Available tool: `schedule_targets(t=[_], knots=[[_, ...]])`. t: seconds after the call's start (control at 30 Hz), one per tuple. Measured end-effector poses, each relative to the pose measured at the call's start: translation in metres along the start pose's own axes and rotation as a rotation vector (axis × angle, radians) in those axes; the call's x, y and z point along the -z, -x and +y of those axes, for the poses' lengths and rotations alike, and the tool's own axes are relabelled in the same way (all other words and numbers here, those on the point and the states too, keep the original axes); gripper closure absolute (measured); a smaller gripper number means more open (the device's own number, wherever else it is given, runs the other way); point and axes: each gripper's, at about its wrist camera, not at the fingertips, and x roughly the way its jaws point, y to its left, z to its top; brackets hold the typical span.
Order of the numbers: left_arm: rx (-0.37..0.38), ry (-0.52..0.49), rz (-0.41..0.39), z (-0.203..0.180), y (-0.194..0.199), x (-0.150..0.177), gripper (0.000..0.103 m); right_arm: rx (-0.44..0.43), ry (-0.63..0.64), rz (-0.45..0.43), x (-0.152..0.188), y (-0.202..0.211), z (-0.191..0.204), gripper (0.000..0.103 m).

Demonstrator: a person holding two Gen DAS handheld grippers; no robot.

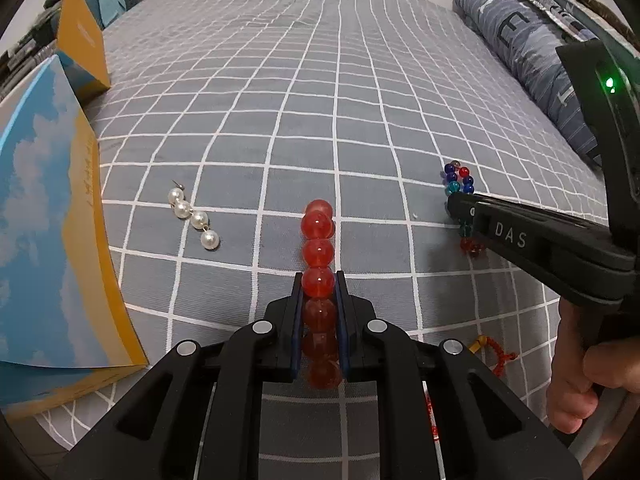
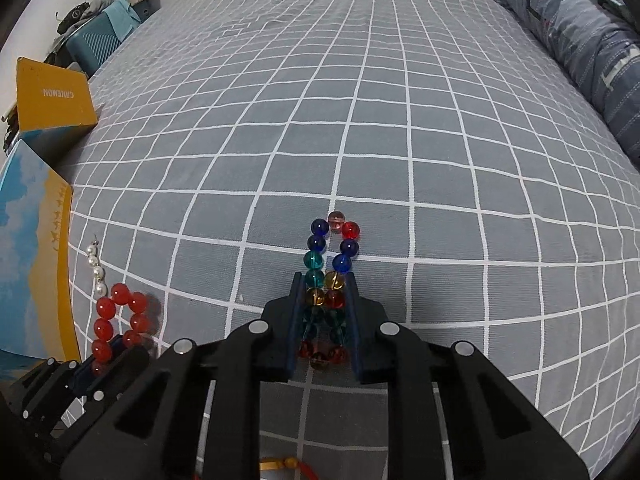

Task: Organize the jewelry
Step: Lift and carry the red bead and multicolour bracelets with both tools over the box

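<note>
My left gripper is shut on a red bead bracelet, held edge-on just above the grey checked bed cover; the same bracelet shows as a loop in the right wrist view. My right gripper is shut on a multicoloured bead bracelet, squeezed flat between the pads; that bracelet and the gripper also show at right in the left wrist view. A pearl earring lies on the cover left of the red bracelet, and shows again in the right wrist view.
An open blue and yellow box stands at the left edge, its yellow lid behind it. A small red cord charm lies near the front. A rolled grey quilt runs along the right. The bed cover stretches beyond.
</note>
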Motion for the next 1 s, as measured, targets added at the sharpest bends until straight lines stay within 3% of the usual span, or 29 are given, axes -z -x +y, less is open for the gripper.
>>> schedule_targets(t=[0.2,0.23,1.0], knots=[[0.006,0.0,-0.031,0.003,0.011,-0.004,0.09,0.002,-0.006,-0.037,0.002,0.009,-0.001,0.085],[0.004,0.001,-0.039,0.003,0.014,-0.005,0.09,0.002,-0.005,-0.044,0.003,0.011,-0.001,0.095],[-0.028,0.022,-0.126,0.013,0.062,-0.013,0.09,-0.013,0.037,-0.17,0.004,0.057,0.017,0.094]])
